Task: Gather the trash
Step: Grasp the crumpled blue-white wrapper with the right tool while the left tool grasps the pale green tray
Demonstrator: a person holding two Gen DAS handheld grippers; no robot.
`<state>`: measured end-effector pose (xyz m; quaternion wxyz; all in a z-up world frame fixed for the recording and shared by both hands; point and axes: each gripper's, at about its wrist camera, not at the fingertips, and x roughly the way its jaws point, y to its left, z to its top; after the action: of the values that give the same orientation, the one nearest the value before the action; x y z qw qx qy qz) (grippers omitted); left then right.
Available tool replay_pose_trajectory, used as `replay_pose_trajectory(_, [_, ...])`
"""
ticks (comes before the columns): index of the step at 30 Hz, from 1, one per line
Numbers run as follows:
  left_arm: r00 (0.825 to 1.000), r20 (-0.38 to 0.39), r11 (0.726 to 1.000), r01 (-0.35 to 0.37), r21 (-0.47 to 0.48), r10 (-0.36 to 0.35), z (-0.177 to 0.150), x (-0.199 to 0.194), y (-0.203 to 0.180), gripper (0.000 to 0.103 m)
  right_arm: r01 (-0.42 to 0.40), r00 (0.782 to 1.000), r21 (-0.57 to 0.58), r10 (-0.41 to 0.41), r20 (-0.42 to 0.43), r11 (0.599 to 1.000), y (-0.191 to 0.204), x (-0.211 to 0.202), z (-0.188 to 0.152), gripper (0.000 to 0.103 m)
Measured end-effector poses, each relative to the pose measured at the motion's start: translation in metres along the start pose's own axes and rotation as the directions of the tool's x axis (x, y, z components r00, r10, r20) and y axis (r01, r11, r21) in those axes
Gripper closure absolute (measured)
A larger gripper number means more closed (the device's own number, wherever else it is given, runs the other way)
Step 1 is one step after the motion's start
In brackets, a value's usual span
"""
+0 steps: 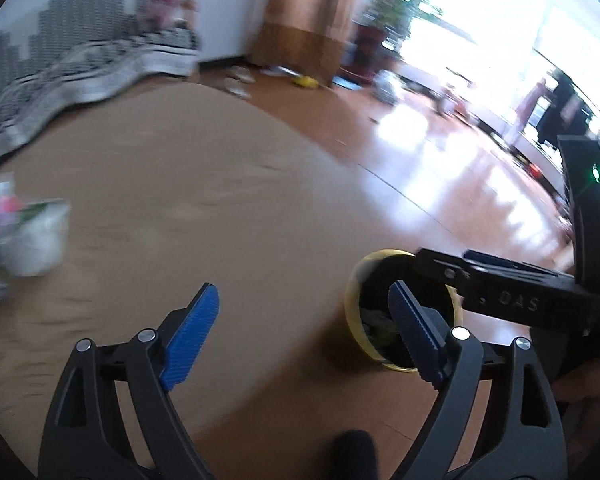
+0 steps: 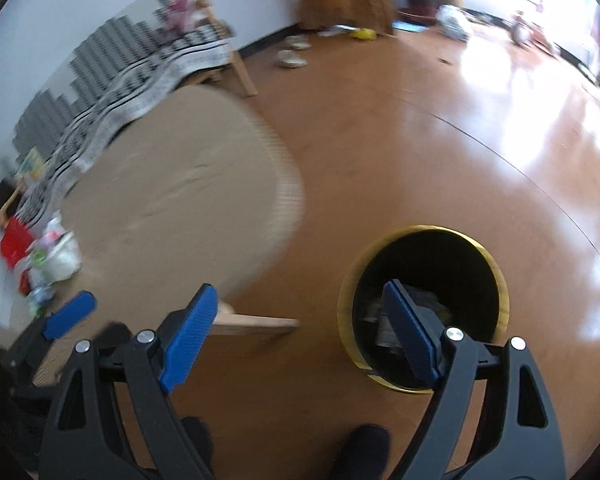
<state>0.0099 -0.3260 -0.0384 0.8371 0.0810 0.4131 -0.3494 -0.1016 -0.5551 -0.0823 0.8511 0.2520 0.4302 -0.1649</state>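
L claw (image 1: 304,328) spread wide, nothing btwn its blue pads; it hangs over the edge of the tan round bench (image 1: 204,200). Yellow-rimmed bin (image 1: 354,308) w/ black liner stands on the wood floor (image 1: 420,168) just beyond the bench edge, low right in the L wrist view, partly behind the claw's right pad. Crumpled trash (image 1: 380,326) lies in the bin bottom. R-hand tool's black body crosses over the bin's top right in that view.

R claw (image 2: 300,328) also spread, empty. In the R wrist view the bin (image 2: 496,280) sits lower right, mouth open to the camera; the claw's right pad overlaps the mouth, paper scraps (image 2: 422,300) visible inside, blurred. L claw's blue pad (image 2: 70,314) pokes in at the left edge.

More litter: a heap of wrappers and a white bag (image 2: 60,256) at the bench's far left side, well apart from both claws. Blurred, can't tell items.

Dark shoe tips (image 2: 364,444) at the bottom edge.
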Motion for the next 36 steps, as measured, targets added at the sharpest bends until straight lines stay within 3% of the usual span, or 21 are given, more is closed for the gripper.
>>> replay_pose_trajectory(3, [0.994,0.032,0.992,-0.103,-0.079,0.106,-0.001,-0.030,0.056,0.019,-0.066,0.998,-0.076,0.066,-0.013,0.995,0.064,0.011,0.003,0.021])
replay_pose_trajectory(6, [0.972,0.039,0.957,-0.219,-0.192,0.231,-0.008,-0.059,0.126,0.019,-0.119,0.993,-0.152,0.116,-0.030,0.981,0.125,0.020,0.002,0.021])
replay_pose_trajectory(10, [0.915,-0.001,0.865,-0.381,-0.325,0.403,-0.023,-0.089,0.216,0.019,-0.176,0.984,-0.266,0.166,-0.060,0.948,0.200,0.027,-0.013,0.021])
replay_pose_trajectory(12, [0.893,-0.031,0.815,-0.423,-0.397,0.448,-0.033,-0.096,0.256,0.019,-0.197,0.980,-0.322,0.182,-0.078,0.926,0.236,0.032,-0.022,0.021])
replay_pose_trajectory(14, [0.884,-0.056,0.775,-0.437,-0.456,0.465,-0.040,-0.097,0.289,0.019,-0.211,0.977,-0.367,0.189,-0.094,0.906,0.261,0.037,-0.032,0.021])
replay_pose_trajectory(17, [0.886,-0.103,0.714,-0.429,-0.552,0.453,-0.051,-0.094,0.331,0.019,-0.219,0.975,-0.420,0.187,-0.117,0.881,0.292,0.046,-0.043,0.021])
replay_pose_trajectory(19, [0.892,-0.113,0.700,-0.418,-0.579,0.438,-0.053,-0.091,0.344,0.019,-0.231,0.972,-0.444,0.189,-0.137,0.866,0.308,0.053,-0.049,0.021])
replay_pose_trajectory(28, [0.901,-0.150,0.701,-0.414,-0.581,0.408,-0.049,-0.060,0.356,0.022,-0.289,0.956,-0.474,0.228,-0.184,0.832,0.344,0.070,-0.065,0.021])
replay_pose_trajectory(31, [0.908,-0.142,0.719,-0.401,-0.568,0.395,-0.054,-0.060,0.361,0.038,-0.313,0.949,-0.479,0.250,-0.192,0.820,0.355,0.073,-0.067,0.021])
replay_pose_trajectory(33, [0.916,-0.141,0.743,-0.389,-0.545,0.377,-0.057,-0.064,0.361,0.061,-0.325,0.945,-0.487,0.260,-0.199,0.811,0.363,0.075,-0.069,0.021])
replay_pose_trajectory(36, [0.927,-0.142,0.755,-0.367,-0.544,0.348,-0.066,-0.072,0.364,0.063,-0.342,0.939,-0.493,0.270,-0.213,0.800,0.378,0.082,-0.073,0.021])
